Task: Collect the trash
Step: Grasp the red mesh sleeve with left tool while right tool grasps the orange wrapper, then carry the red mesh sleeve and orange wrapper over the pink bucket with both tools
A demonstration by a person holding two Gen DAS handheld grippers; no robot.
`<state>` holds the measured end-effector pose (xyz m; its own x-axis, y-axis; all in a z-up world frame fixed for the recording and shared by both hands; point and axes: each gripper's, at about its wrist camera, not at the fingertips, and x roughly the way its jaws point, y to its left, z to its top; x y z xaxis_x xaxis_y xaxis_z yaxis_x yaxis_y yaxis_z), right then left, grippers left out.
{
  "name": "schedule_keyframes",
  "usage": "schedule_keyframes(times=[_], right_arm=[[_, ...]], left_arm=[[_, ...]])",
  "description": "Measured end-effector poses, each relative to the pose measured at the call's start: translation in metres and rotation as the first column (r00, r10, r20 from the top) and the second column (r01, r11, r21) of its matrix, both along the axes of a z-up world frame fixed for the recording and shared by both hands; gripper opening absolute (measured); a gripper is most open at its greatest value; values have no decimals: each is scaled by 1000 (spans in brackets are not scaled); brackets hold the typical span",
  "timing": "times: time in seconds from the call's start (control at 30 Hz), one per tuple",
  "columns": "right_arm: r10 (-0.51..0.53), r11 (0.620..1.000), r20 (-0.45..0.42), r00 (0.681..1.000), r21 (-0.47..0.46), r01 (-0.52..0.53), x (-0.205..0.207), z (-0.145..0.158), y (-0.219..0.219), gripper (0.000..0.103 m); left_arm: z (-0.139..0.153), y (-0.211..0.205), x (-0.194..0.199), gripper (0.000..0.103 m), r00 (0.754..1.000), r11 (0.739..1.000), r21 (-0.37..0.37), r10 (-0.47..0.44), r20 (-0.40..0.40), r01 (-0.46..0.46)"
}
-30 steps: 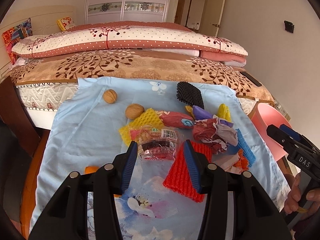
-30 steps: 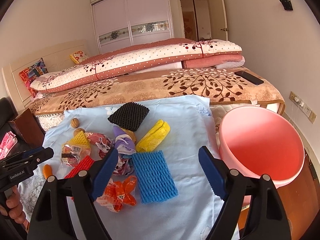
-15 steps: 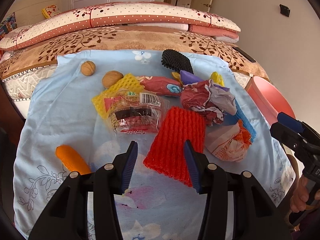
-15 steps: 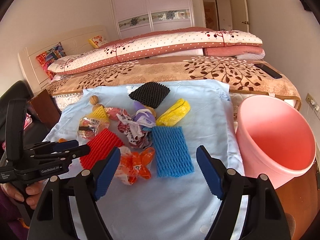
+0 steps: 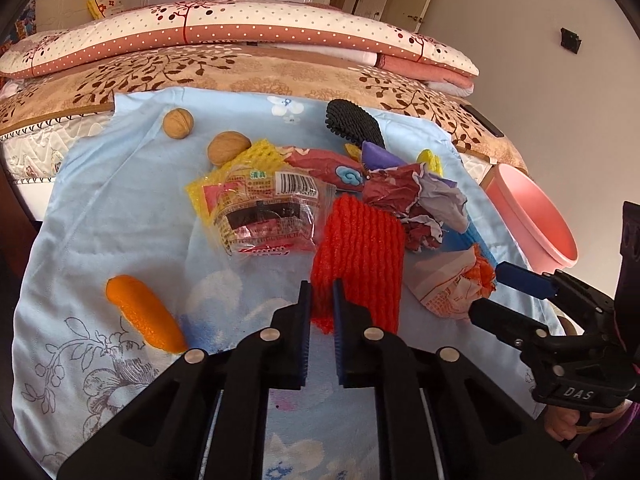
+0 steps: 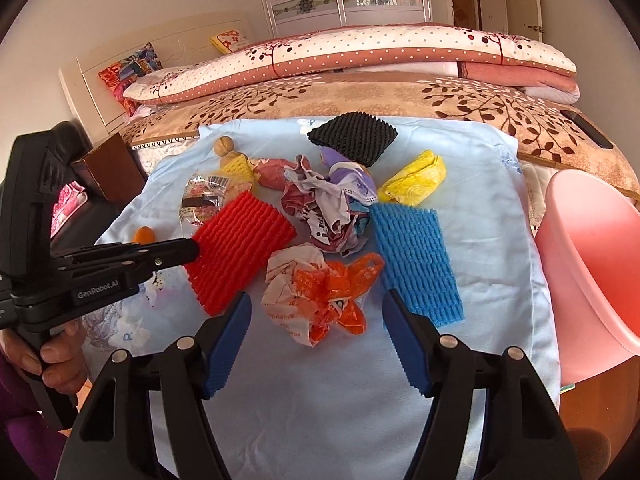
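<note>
Since 1s ago your L gripper [image 5: 320, 292] has clamped down from wide open; it's now pinching the near edge of the red foam net [image 5: 360, 252] on the blue cloth [image 5: 120, 208]. Your R gripper [image 6: 316, 312] is narrowing its jaws but they're standing apart, straddling the crumpled orange-white bag [image 6: 316, 292] w/o touching it. Pink bin [image 6: 592, 264] is sitting just right of the cloth.

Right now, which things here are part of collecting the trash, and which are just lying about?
Job: red foam net pinched in the left claw; orange bag between the open right claw; blue foam net; pink bin.

Lying about: walnuts; quilt; phone.
</note>
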<state>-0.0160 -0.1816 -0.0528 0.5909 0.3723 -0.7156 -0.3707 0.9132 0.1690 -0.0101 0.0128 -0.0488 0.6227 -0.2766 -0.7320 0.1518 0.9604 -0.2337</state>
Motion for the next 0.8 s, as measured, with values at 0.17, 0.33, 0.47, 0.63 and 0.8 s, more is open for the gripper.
schedule_keyframes(times=[0.17, 0.33, 0.47, 0.63, 0.8], right_arm=[[16, 1000, -39, 999, 15, -15, 7, -5, 2, 48], [32, 997, -43, 999, 75, -28, 2, 2, -5, 37], [26, 991, -7, 1000, 130, -25, -4, 20, -17, 37], [-33, 984, 44, 998, 178, 25, -8, 44, -39, 37], [-118, 978, 81, 990, 181, 102, -11, 55, -62, 37]], left_arm=[[9, 2, -4, 9, 1000, 1000, -11, -6, 22, 7], [25, 5, -9, 9, 998, 1000, -25, -12, 60, 14], [41, 4, -11, 9, 995, 999, -39, -16, 96, 20], [61, -4, -14, 9, 989, 998, -55, -32, 148, 40], [77, -18, -11, 9, 980, 993, -81, -64, 188, 81]])
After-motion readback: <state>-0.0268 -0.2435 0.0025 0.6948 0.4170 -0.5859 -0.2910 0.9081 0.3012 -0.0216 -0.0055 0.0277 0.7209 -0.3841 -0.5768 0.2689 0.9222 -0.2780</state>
